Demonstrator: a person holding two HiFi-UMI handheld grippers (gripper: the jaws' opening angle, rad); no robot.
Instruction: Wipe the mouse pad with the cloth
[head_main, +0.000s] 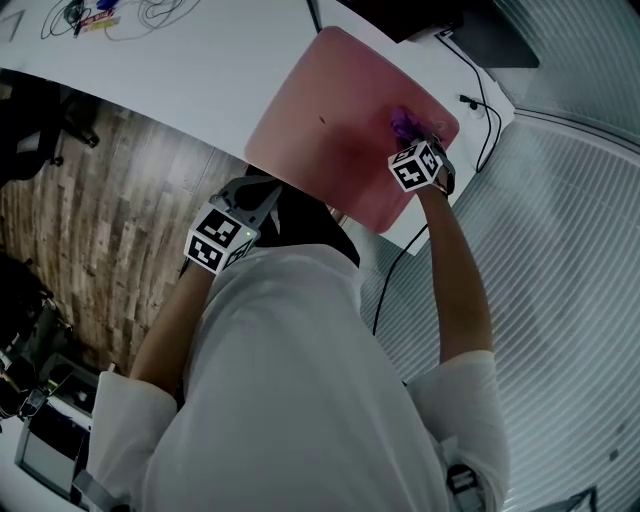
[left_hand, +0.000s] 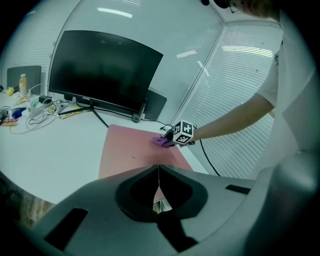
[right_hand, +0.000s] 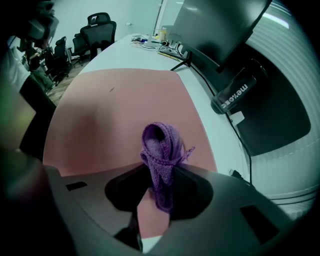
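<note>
Clamped tight, the jaws of the right gripper (right_hand: 161, 172) pinch a purple knitted cloth (right_hand: 159, 147), which bunches into a folded loop sticking out past the tips. From the left gripper view, the cloth's free end looks to be resting on the large pink rectangular mouse pad (right_hand: 115, 105), over towards the pad's right-hand edge and its far end. The pad lies flat on a long white desk (left_hand: 50, 150), its near edge close to the desk's edge. One small dark speck (right_hand: 111, 90) shows on the pad's surface, well apart from the cloth.

Over on the other side, the left gripper (left_hand: 158, 175) has its jaws pressed together with only a thin seam between them and nothing held. It is held back off the desk, close to the person's white shirt (head_main: 300, 380), above the wood-plank floor (head_main: 90, 220).

Behind the pad stands a wide black curved monitor (left_hand: 105, 75), with a dark cylindrical bottle (right_hand: 234, 92) near its foot and a black cable (head_main: 480, 100) trailing off the desk's right side.
</note>
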